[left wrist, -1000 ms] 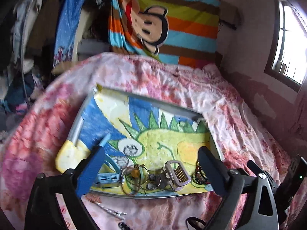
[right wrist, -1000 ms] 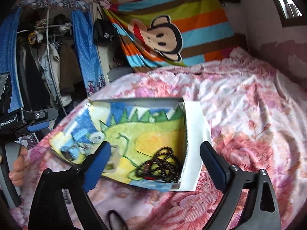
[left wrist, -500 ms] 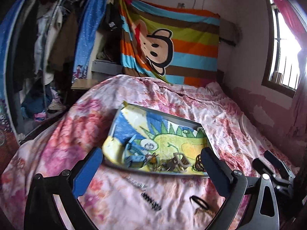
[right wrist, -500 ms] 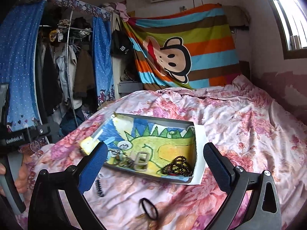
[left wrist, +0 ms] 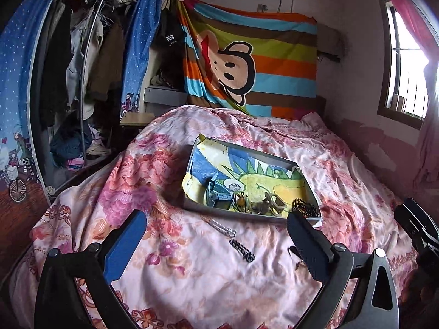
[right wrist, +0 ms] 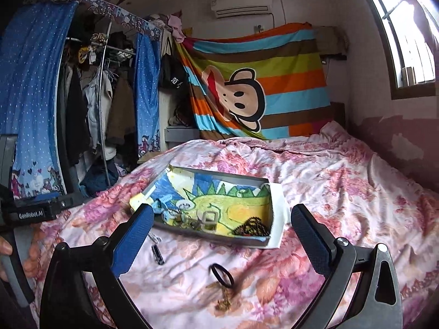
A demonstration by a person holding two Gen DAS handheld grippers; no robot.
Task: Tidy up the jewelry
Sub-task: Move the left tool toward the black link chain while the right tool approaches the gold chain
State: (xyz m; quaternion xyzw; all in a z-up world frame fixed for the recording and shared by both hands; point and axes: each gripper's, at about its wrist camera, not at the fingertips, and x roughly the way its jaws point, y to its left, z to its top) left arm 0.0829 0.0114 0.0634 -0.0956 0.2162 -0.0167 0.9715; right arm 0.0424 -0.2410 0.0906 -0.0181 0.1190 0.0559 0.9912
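Both grippers, left and right, spread fingers wide above a crumpled floral bedspread; shallow rectangular cardboard box.

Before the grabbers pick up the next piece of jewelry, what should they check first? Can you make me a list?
1. Left gripper open and holding nothing: ok.
2. Right gripper open and holding nothing: ok.
3. Box sits flat on the bedspread: ok.
4. All the loose pieces are in the box: not ok; the black ring, the silver chain and the dark clip lie outside.
5. Gold piece free of the ring: cannot tell.
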